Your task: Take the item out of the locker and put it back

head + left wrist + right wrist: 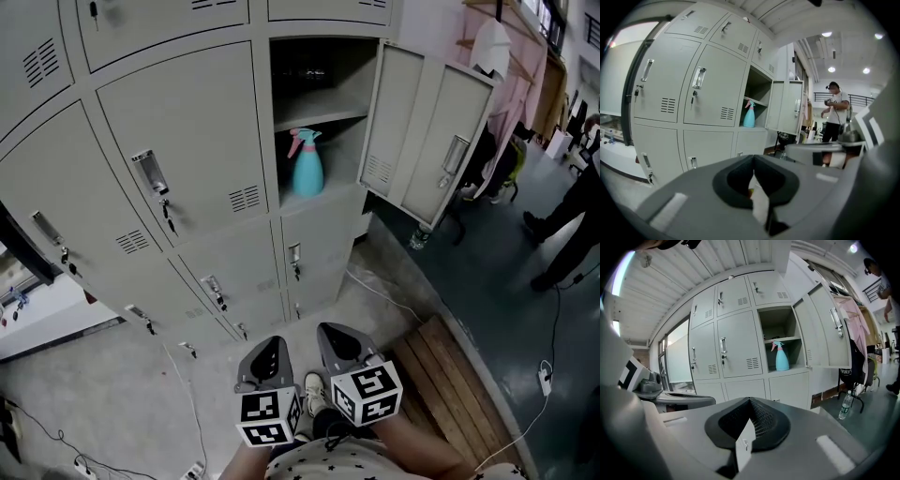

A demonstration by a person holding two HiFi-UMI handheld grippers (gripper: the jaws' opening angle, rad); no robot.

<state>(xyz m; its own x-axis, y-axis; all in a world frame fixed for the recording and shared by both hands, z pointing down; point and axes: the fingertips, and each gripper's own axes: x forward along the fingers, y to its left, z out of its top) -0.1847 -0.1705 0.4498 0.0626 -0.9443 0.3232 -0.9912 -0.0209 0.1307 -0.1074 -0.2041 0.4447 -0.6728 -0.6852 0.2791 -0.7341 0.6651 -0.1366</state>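
Head view: left tongs (pixel 270 352), right tongs (pixel 337 339) both closed, empty; locker upper shelf (pixel 319 73) too dark.

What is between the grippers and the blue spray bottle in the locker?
Nothing: the head view shows only bare floor between the left gripper, right gripper and the spray bottle.

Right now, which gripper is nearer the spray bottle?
Right, narrowly. The right gripper and left gripper both sit low, far from the bottle in the locker; the right reaches slightly closer.
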